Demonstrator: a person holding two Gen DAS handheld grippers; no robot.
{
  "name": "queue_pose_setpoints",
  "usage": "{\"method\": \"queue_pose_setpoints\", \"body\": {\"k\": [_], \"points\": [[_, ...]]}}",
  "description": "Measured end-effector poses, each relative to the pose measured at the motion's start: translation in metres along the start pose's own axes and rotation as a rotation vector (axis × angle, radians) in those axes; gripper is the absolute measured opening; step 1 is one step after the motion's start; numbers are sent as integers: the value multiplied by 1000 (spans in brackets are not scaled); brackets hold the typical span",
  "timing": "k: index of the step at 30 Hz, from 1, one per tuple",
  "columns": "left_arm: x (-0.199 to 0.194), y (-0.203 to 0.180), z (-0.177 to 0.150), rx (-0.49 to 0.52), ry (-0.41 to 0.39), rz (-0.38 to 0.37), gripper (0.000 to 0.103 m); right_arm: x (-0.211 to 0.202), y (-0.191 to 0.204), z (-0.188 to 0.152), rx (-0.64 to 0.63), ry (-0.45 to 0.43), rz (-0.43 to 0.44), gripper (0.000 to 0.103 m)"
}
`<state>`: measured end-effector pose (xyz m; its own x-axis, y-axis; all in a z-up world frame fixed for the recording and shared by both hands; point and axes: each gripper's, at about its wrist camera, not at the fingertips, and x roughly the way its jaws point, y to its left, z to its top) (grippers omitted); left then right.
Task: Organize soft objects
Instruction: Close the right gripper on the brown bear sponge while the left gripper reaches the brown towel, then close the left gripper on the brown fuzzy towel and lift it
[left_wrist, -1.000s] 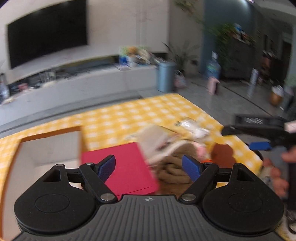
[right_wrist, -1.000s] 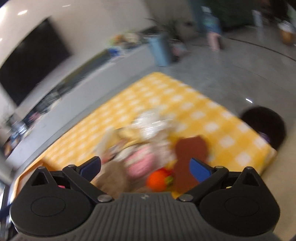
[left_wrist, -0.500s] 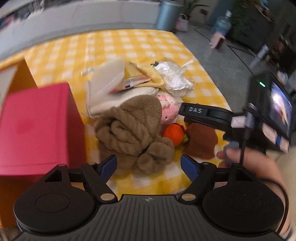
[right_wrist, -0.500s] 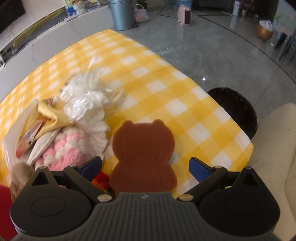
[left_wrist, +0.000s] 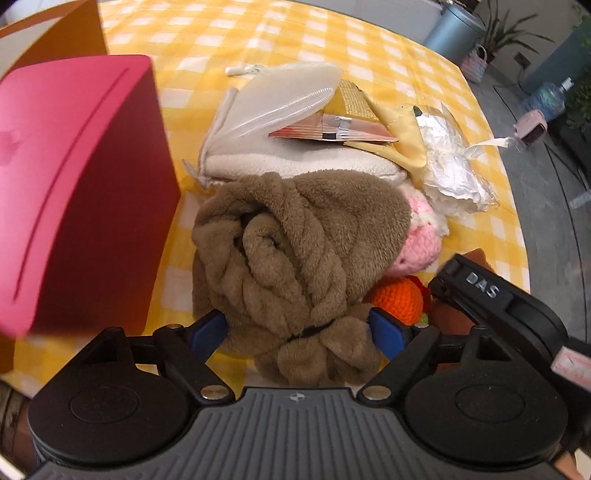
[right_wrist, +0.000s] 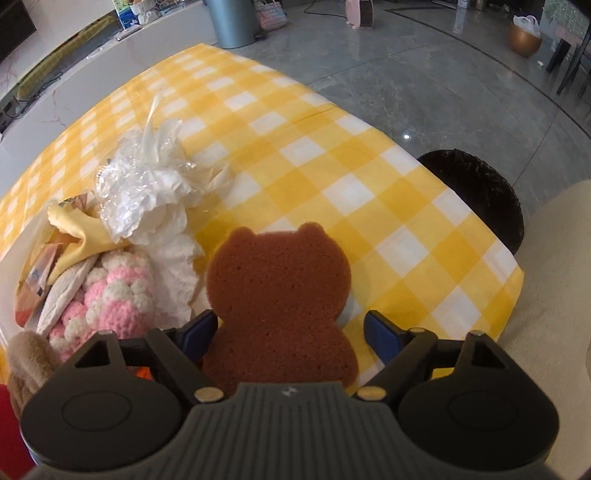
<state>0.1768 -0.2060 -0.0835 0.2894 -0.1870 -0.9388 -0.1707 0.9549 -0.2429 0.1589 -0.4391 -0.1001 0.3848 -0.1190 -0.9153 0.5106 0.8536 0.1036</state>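
On grey floor, yellow checked tablecloth

A yellow-and-white checked tablecloth covers the table. On the grey tiled floor beyond its far edge stands a blue-grey bin, with a small woven basket just to its right and a pink object farther right. A long white low counter runs along the far left. A black round stool sits off the table's right corner. A copper-coloured pot stands at far right.
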Motion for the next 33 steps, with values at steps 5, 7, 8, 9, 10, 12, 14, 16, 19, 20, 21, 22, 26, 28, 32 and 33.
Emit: {"method": "queue_pose_setpoints", "body": {"k": [5, 7, 8, 9, 10, 12, 14, 16, 19, 20, 21, 22, 26, 28, 32, 33], "points": [[2, 12, 7, -3, 35, -59, 90, -2, -4, 1, 18, -8, 19, 82], [-2, 11, 7, 70, 38, -64, 80, -2, -3, 0, 12, -9, 25, 80], [-4, 10, 6, 105, 36, -68, 79, -3, -3, 0, 9, -10, 32, 78], [-8, 9, 5, 137, 25, -67, 75, -4, -3, 0, 5, -13, 43, 72], [-12, 8, 4, 174, 8, -57, 73, -5, -3, 0, 4, -18, 55, 69], [-22, 3, -4, 261, -28, -33, 71, -12, -5, -1, 12, -38, 79, 67], [-31, -1, -11, 333, -73, -13, 69, -16, -7, -1, 11, -57, 108, 66], [-40, -6, -19, 385, -110, -6, 66, -20, -8, -2, 13, -67, 123, 65], [-55, -7, -27, 442, -149, -5, 64, -26, -10, -2, 20, -86, 143, 65], [-59, -8, -28, 452, -160, -8, 63, -28, -11, -2, 22, -96, 146, 65], [-63, -6, -29, 460, -171, -11, 62, -30, -12, -3, 22, -103, 145, 65], [-65, -8, -30, 467, -181, -13, 58, -31, -12, -2, 22, -106, 144, 65], [-78, -6, -26, 502, -207, -30, 46, -32, -12, -2, 20, -114, 149, 65], [-81, -7, -22, 514, -212, -43, 45, -34, -12, -3, 15, -118, 151, 65], [-64, -10, -17, 545, -141, -17, 46, -34, -11, -4, 10, -117, 150, 65], [-56, -10, -17, 543, -116, -6, 46, -34, -11, -4, 11, -116, 148, 65]]}}
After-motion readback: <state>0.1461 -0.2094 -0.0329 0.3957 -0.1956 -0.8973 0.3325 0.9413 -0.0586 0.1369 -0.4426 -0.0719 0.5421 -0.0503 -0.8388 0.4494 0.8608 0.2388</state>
